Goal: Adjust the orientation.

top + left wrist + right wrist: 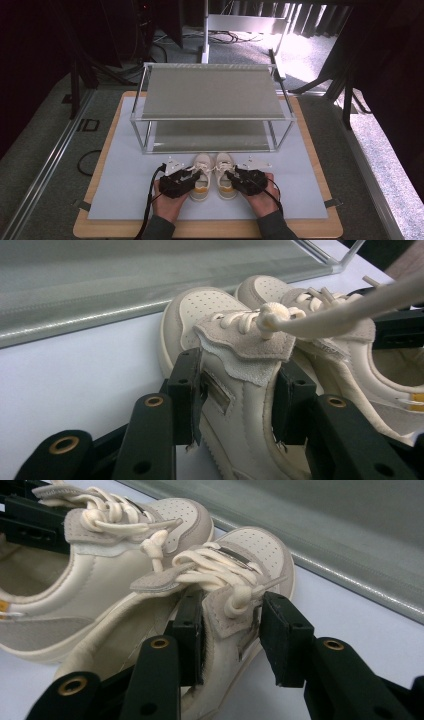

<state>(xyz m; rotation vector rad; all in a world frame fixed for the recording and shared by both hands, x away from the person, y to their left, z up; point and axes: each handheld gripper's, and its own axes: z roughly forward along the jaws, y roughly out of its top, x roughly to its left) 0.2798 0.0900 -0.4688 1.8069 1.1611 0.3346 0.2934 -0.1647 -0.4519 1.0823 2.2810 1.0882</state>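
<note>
Near the desk's front edge, each gripper clamps one cream leather sneaker's side wall: left gripper (194, 174) holds the left sneaker (201, 176), right gripper (231, 176) the right sneaker (225, 175) (probably for lifting onto the metal-framed two-tier shelf (212, 93)).

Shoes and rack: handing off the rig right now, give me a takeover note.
Left tongs: jaws astride the left shoe's side wall at the tongue; firm clamp unclear.
Right tongs: jaws astride the right shoe's tongue and laces, same doubt.
Both shoes stand side by side on the white mat, toes toward the two-tier rack.
Done: both tongs set on the shoes.
Left, probably: lift the pair onto a rack shelf; both shelves look bare.
</note>
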